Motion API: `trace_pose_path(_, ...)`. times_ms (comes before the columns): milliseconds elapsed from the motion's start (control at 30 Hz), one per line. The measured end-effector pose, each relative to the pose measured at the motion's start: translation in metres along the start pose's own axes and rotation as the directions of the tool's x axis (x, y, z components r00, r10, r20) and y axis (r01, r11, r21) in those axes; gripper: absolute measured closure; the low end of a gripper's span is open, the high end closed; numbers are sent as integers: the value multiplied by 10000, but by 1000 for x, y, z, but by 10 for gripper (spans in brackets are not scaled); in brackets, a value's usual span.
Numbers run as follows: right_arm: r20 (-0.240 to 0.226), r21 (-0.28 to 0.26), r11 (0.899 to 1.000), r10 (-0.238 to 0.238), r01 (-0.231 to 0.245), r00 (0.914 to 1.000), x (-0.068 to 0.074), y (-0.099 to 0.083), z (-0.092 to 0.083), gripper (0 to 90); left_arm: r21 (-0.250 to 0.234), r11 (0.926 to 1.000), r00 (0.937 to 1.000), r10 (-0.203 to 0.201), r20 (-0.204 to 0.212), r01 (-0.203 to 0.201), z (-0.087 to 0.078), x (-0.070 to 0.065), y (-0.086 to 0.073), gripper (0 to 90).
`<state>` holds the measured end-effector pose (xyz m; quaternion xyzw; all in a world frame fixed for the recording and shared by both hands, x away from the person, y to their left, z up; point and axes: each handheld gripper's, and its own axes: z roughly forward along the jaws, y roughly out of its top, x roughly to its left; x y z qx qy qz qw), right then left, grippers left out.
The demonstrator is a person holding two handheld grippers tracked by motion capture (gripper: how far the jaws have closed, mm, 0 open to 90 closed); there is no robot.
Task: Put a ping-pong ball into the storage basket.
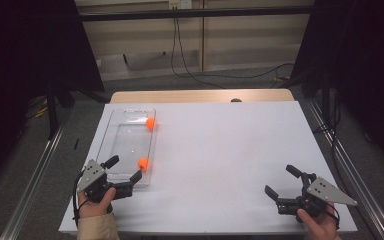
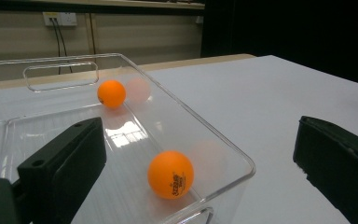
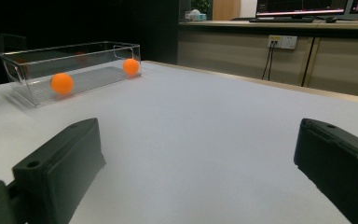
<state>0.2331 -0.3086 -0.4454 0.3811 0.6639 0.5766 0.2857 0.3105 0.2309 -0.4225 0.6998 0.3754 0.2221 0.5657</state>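
Claws spread wide at a white table (image 1: 220, 150): left claw (image 1: 126, 170) poised at the near end of a clear plastic box (image 1: 111, 131), right claw (image 1: 283, 181) idle, well apart. Two orange balls inside, near ball (image 1: 143, 163) apparently against the right wall, far ball (image 1: 150, 123) at the far corner. Risk ahead: ball rolling off smooth plastic under a skewed pinch, or box nudged by a jaw.
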Motion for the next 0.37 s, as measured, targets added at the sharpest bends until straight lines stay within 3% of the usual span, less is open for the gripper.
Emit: trace_pose_path(367, -13, 34, 10000, 20, -20, 10000, -2, -1, 1, 7, -20, 10000, 10000, 6, 66, -6, 1, 1, 0, 25)
